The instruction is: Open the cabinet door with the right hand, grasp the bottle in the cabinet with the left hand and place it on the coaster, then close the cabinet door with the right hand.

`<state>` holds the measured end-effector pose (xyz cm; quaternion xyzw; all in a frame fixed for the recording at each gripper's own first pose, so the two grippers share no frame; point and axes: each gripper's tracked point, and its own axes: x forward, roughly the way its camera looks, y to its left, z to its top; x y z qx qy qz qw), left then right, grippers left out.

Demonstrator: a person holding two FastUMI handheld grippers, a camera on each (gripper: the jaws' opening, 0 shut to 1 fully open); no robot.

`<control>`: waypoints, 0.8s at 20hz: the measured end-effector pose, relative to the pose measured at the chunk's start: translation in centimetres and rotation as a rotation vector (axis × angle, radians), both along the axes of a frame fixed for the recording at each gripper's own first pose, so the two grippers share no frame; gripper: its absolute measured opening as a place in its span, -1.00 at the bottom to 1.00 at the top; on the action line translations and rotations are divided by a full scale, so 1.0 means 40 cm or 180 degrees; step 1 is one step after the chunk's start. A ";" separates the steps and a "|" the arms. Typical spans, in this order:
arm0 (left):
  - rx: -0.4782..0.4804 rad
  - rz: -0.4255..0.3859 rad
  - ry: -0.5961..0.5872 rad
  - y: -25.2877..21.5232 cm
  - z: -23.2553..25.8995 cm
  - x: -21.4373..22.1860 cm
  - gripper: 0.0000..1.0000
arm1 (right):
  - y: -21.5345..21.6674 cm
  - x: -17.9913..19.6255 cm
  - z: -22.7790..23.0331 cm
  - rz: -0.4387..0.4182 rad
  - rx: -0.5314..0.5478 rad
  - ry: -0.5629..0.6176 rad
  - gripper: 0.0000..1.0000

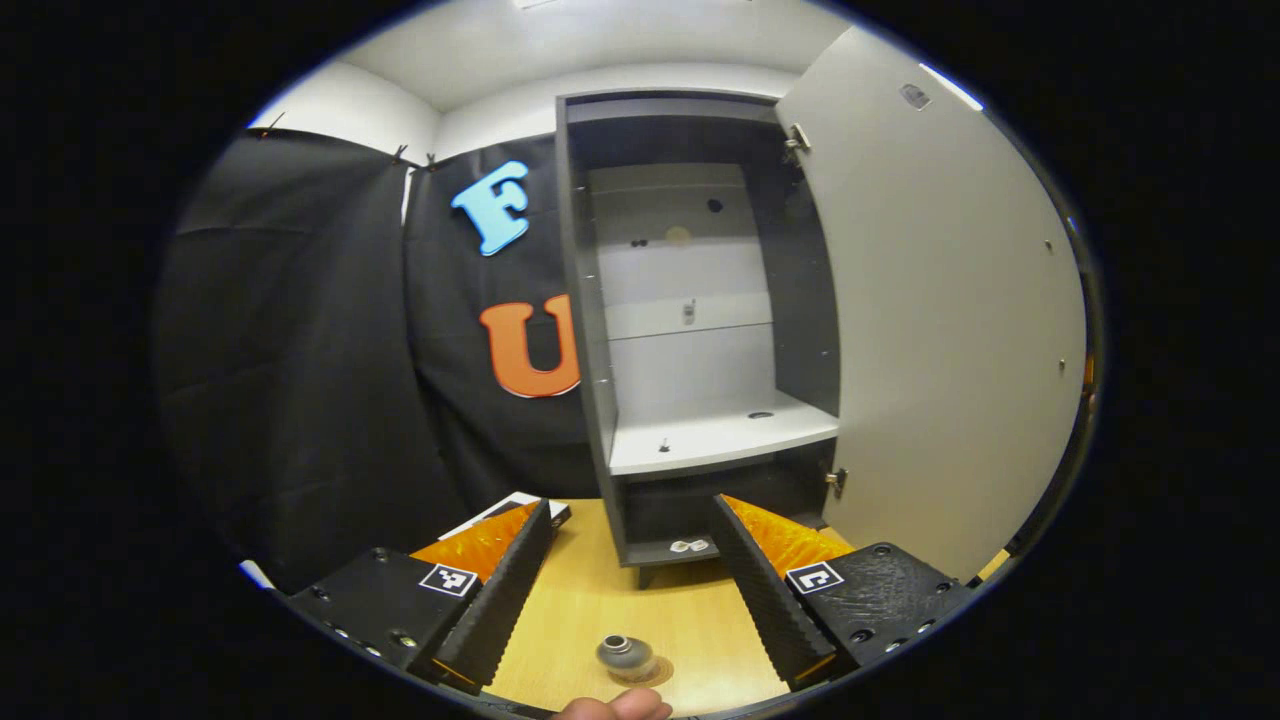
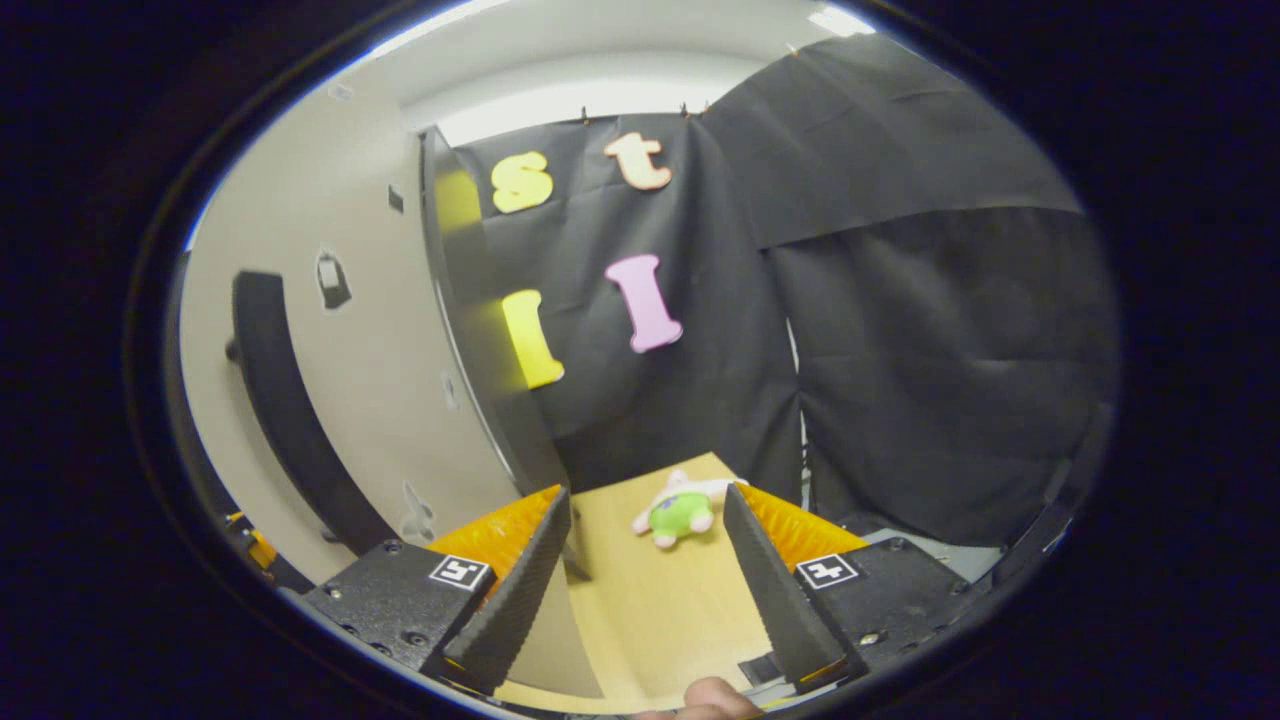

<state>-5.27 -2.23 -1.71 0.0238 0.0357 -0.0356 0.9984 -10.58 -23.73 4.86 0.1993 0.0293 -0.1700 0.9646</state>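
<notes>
in the left gripper view we note, nearest the camera, the tip of a person's finger [image 1: 615, 706] at the bottom edge. just beyond it the bottle [image 1: 626, 657] stands upright on the wooden table [image 1: 600, 610], seen from above; we cannot make out a coaster under it. the left gripper [image 1: 633, 620] hangs over this spot with its fingers spread wide and nothing between them, the bottle lying low in the gap and touching neither. farther off stands the cabinet [image 1: 590, 330], its door [image 1: 940, 320] swung fully open to the right, with a pale shelf [image 1: 720, 432] inside.

in the right gripper view we record a fingertip [image 2: 705, 695] at the bottom edge and the right gripper [image 2: 640, 590] released, fingers apart and holding nothing. the door's outer face [image 2: 340, 380] with its dark handle [image 2: 285, 400] stands close on the left. beyond, a plush toy [image 2: 678, 512] lies on the table.
</notes>
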 end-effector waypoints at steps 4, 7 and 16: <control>-0.0015 -0.0169 -0.0020 -0.056 -0.004 0.001 0.93 | 0.030 -0.014 0.079 -0.0040 -0.0439 -0.0157 0.94; -0.0022 -0.0223 0.0005 -0.059 -0.018 0.000 0.93 | 0.092 -0.035 0.115 0.0125 -0.0628 -0.0302 0.92; -0.0267 0.0042 0.0154 0.048 -0.090 -0.015 0.93 | 0.189 -0.024 0.138 0.0304 -0.0640 -0.0403 0.87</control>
